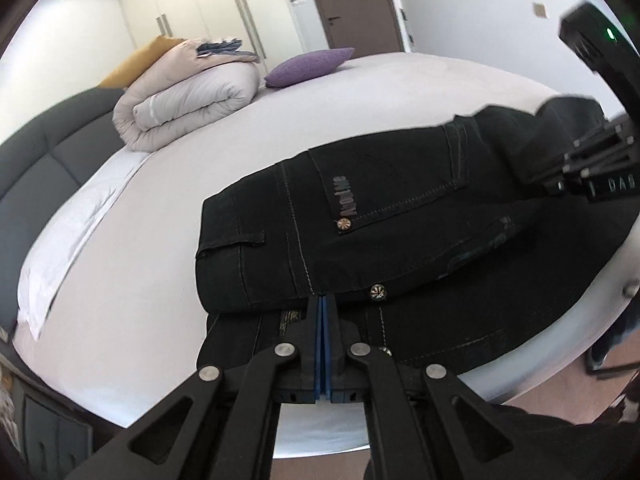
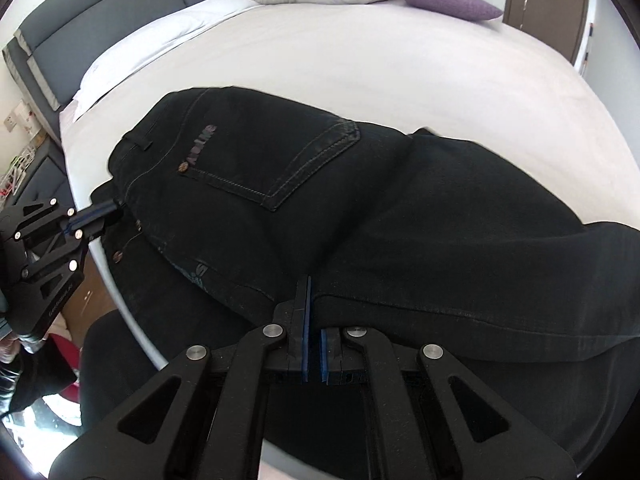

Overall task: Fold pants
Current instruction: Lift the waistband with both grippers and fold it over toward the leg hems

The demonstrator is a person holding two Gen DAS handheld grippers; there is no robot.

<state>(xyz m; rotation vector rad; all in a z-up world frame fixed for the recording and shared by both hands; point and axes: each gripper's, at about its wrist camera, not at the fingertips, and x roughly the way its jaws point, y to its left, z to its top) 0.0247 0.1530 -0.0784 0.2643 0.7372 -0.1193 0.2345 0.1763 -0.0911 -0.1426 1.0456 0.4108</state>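
Observation:
Black jeans (image 1: 360, 216) lie on the white bed (image 1: 160, 208) near its front edge, folded lengthwise with a back pocket facing up. My left gripper (image 1: 322, 300) is shut on the jeans' waistband edge, pads pressed together. It also shows in the right wrist view (image 2: 100, 212) at the waistband. My right gripper (image 2: 310, 280) is shut on the jeans' (image 2: 360, 200) near edge around the seat; the right finger is hidden under the cloth. In the left wrist view the right gripper (image 1: 560, 176) grips the cloth at far right.
A rolled duvet (image 1: 188, 100) and a purple pillow (image 1: 308, 66) lie at the far side of the bed. A grey headboard (image 1: 48, 152) runs along the left. The bed's front edge (image 1: 520, 364) curves just beneath the jeans.

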